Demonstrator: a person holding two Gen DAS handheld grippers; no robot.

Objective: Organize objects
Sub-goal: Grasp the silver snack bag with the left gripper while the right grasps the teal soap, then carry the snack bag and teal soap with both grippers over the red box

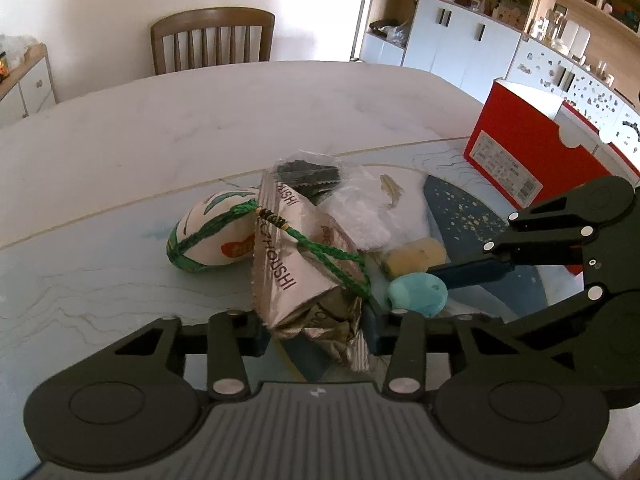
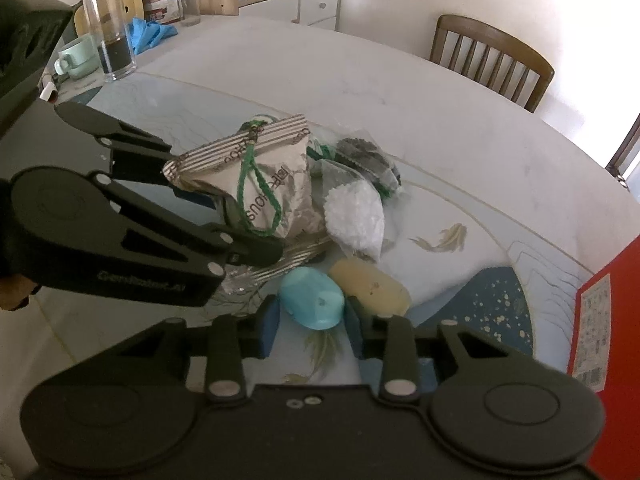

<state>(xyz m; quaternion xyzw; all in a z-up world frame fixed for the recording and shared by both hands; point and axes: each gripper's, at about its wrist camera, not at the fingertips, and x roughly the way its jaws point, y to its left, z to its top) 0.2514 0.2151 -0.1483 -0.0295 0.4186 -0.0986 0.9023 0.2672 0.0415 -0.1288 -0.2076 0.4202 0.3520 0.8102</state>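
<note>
At the frame's lower centre, the left tool is grasping a silver foil packet while the right tool is clamping a blue stone on the surface; lifting slowly should spare the tangled green cord.

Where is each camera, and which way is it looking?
Left wrist: sits on the left gripper, looking down at the silver packet between its fingers; the right gripper shows.
Right wrist: sits on the right gripper, looking down at the blue stone; the left gripper shows.
Both show the packet, stone and chair.
</note>
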